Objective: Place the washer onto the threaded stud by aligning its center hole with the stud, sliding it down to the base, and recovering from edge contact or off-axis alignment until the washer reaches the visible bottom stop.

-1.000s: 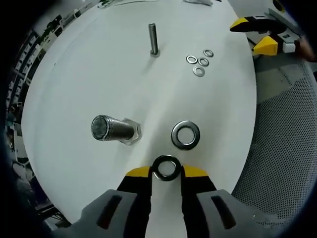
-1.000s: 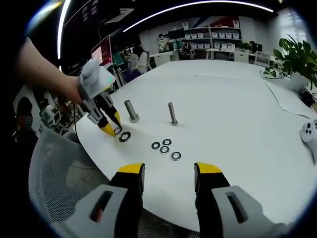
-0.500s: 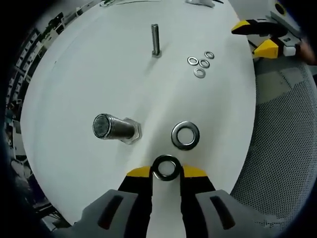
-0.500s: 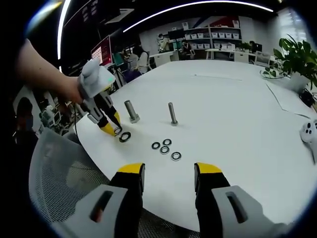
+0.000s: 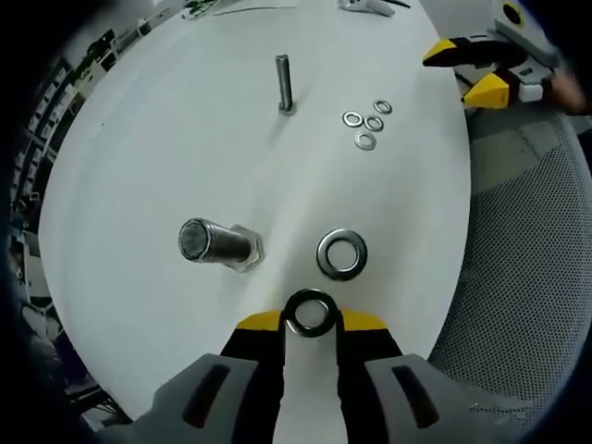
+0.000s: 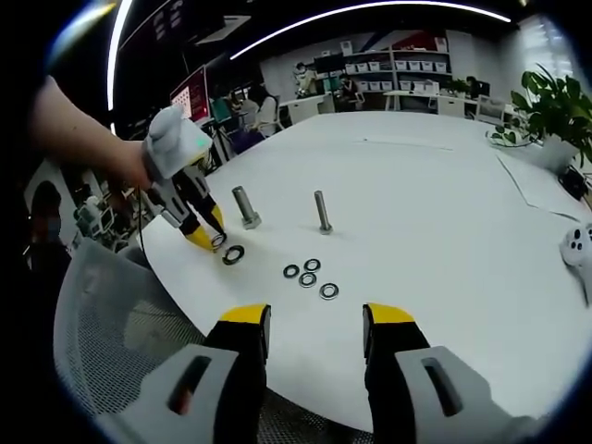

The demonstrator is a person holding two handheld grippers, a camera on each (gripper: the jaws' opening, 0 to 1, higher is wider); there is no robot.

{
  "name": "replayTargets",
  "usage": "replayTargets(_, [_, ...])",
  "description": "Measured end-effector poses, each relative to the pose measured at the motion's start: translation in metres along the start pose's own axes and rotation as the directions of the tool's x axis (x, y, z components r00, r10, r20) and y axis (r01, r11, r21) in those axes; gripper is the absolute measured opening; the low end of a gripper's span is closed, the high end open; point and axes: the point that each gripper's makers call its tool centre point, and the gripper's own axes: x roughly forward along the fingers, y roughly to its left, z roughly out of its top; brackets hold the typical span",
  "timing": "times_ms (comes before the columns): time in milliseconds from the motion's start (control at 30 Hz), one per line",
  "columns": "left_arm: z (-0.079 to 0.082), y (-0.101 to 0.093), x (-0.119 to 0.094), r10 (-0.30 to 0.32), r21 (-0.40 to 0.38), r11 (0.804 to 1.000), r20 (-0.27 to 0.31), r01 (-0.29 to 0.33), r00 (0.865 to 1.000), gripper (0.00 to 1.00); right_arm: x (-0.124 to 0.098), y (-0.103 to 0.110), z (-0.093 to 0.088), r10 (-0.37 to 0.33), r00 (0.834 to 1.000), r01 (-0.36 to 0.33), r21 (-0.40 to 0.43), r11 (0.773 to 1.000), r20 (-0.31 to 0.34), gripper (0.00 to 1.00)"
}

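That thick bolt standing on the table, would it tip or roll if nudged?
The thick stud stands upright on a wide hex base, so it probably resists tipping. It looks like solid metal, likely heavy. If knocked over, its round shank might roll in an arc.

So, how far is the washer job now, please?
Done: the left gripper is shut on a large washer, lifted clear of the table. In hand: carrying it toward the thick stud. Left: aligning the hole, sliding down to the base. A second large washer lies flat nearby.
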Motion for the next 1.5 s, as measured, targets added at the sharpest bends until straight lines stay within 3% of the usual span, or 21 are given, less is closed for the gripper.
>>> replayTargets(333, [0.008,0.007,-0.020,-0.015,0.010,1.000,0.016,0.015,1.000,0.18,0.000,-0.001,-0.001,-0.001,1.000,0.001,0.000,1.000,-0.001,0.42])
replayTargets(967, [0.032,0.027,-0.060,0.017,0.102,0.994,0.061,-0.023,0.998,0.18,0.003,0.001,-0.003,0.001,1.000,-0.001,-0.001,1.000,-0.002,0.42])
replayTargets(1500, [0.047,0.045,-0.051,0.045,0.112,0.992,0.071,-0.052,0.997,0.18,0.003,0.001,-0.002,-0.004,1.000,0.004,0.003,1.000,0.000,0.42])
